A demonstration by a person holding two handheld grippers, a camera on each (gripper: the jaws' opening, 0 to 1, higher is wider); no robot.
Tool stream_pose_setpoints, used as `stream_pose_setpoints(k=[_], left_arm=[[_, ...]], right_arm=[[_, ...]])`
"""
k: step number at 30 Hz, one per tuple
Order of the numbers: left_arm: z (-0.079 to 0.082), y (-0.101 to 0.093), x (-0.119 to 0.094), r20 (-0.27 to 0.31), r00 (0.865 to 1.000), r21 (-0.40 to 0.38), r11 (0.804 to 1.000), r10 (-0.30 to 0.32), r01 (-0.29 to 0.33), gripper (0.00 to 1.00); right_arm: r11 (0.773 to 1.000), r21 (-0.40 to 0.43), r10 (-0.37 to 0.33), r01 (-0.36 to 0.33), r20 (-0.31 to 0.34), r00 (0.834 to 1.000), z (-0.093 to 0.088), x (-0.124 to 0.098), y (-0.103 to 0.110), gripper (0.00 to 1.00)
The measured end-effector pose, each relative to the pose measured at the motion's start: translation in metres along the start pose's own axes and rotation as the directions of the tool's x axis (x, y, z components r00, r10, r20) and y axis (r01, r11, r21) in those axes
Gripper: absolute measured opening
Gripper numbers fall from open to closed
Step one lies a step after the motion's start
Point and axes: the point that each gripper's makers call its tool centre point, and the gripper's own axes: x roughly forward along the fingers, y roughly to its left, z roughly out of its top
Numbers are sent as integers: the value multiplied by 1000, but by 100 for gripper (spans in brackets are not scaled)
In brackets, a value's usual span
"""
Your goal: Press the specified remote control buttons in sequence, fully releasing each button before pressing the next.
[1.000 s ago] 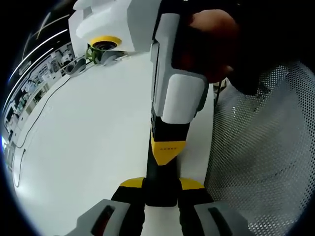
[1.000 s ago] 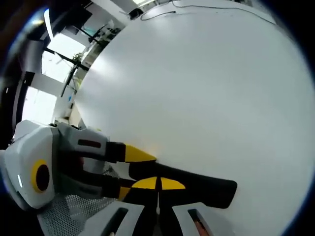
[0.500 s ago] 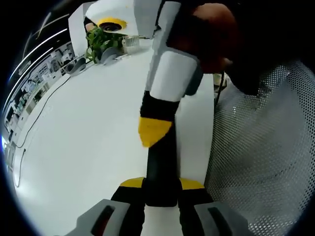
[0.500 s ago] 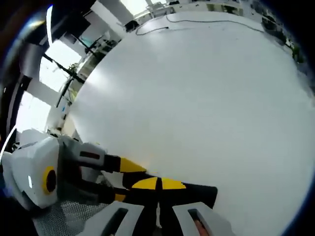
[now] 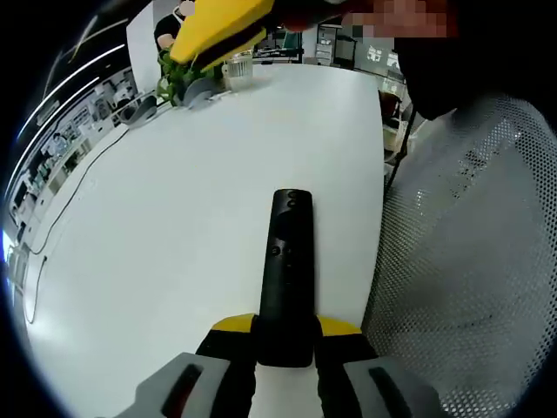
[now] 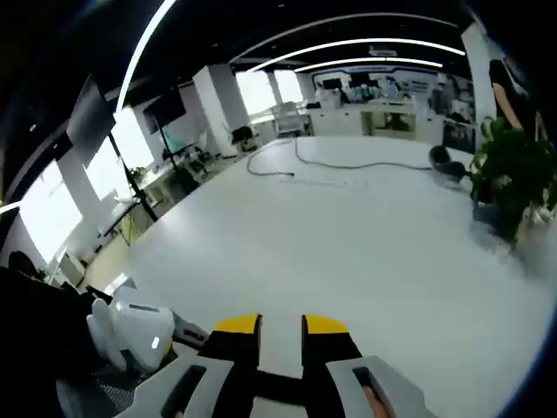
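**While your left tool holds the remote, the right tool stands off above it**

Although the buttons face up and unobstructed, note first how the piece is secured. Your left tool (image 5: 285, 335) is clamped on the near end of the black remote control (image 5: 285, 270), whose far end reaches out over the white counter (image 5: 157, 252), close to its right edge. In the right gripper view, your right tool (image 6: 281, 329) has its jaws slightly parted with nothing between them, looking out over the counter toward a potted plant (image 6: 509, 178) at the far right. In the left gripper view, the right tool's yellow tip (image 5: 218, 30) shows at the far top, well apart from the remote.

Handling assessment, by judgement:
- The remote looks like a light, rigid plastic bar with a smooth casing, and likely to slip or pivot if pushed off-centre.
- Your grip at the near end is sound; it leaves the round button cluster (image 5: 277, 252) exposed.
- Press straight down onto each button, lightly, so the unsupported far end does not lever in the jaws.
- Whether the far end rests on the counter cannot be told.
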Motion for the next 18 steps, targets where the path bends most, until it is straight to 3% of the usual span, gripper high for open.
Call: stream_pose_setpoints(k=[4, 7, 11, 18], left_arm=[[0, 0, 0, 0, 1000, -4, 1000, 5, -5, 25], [0, 0, -1, -1, 1000, -7, 1000, 6, -6, 25], [0, 0, -1, 0, 1000, -12, 1000, 9, -9, 25], [-1, -1, -1, 15, 1000, -4, 1000, 3, -3, 25]], right_arm=[[1000, -14, -23, 25, 98, 995, 18, -32, -2, 21], [998, -31, -41, 47, 175, 984, 26, -53, -4, 29], [987, -112, -89, 113, 198, 976, 23, -75, -8, 36], [976, -139, -135, 165, 204, 970, 2, -92, -7, 53]])
